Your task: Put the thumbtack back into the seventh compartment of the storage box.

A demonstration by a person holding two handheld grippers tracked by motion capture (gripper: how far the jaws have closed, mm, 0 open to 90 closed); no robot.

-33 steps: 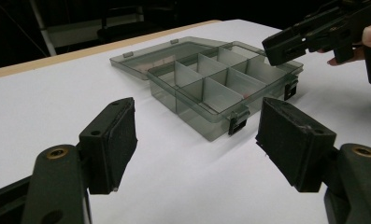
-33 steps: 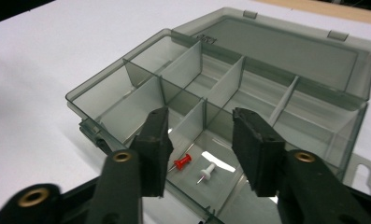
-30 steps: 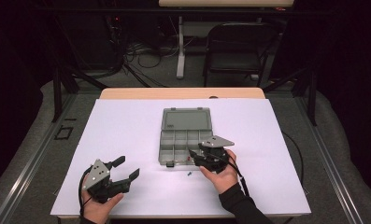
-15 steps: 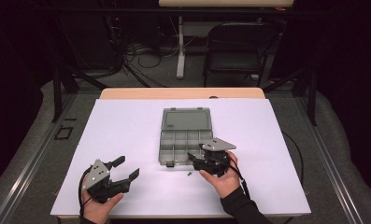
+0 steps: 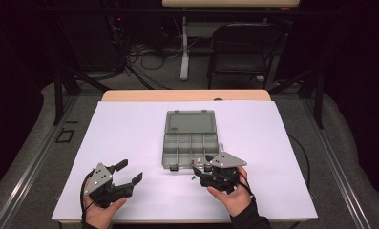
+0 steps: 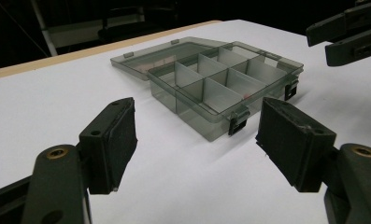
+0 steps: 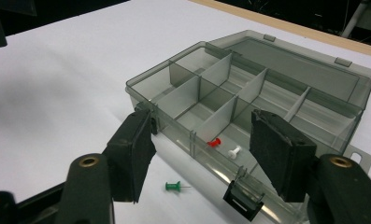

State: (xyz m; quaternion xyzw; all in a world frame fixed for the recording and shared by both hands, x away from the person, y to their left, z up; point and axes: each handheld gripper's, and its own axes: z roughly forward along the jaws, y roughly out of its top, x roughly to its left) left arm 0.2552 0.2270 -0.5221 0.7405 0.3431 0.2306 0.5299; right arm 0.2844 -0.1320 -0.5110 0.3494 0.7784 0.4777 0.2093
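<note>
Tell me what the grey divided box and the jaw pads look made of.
The grey see-through compartment box: likely smooth, glossy moulded plastic; dividers and table show through its walls. Right gripper pads: matte black with a fine rough grain, probably rubber or foam, though the look leaves it open.

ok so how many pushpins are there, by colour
red pushpin: 1, in the box
white pushpin: 1, in the same compartment
green pushpin: 1, on the table outside the box
total: 3
</note>
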